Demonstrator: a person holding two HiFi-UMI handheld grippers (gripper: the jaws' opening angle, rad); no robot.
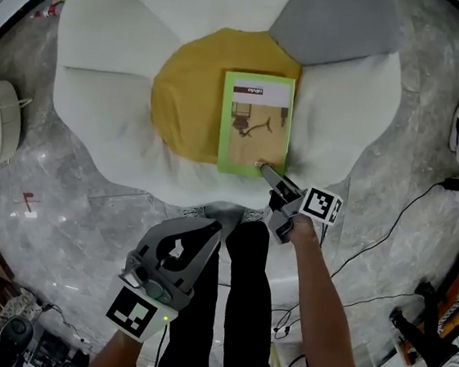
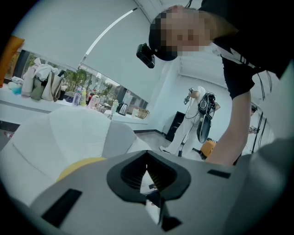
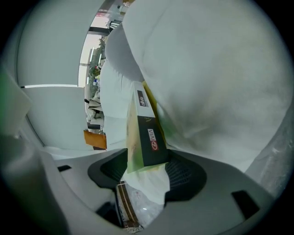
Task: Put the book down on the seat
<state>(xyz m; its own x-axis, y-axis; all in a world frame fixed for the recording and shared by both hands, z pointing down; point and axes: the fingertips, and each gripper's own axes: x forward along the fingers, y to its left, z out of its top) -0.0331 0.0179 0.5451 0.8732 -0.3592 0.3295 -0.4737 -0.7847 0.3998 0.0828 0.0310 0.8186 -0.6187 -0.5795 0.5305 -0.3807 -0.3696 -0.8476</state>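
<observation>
Shows from the head view a green book [image 1: 255,124] flat on the yellow middle of the seat [image 1: 184,108], the right hand-held gripper [image 1: 262,167] at its near corner; only in the gripper views, those jaws spread around that corner, the left hand-held gripper [image 1: 213,226] pressed together.

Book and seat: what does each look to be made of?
Book: probably paper pages under a thin card cover with a smooth printed finish. It lies flat with sharp corners and has a green border round a picture. Seat: soft matte fabric over padding. Its white petal-shaped lobes puff and crease, and the yellow centre sags. Which fabric, I cannot tell.
</observation>
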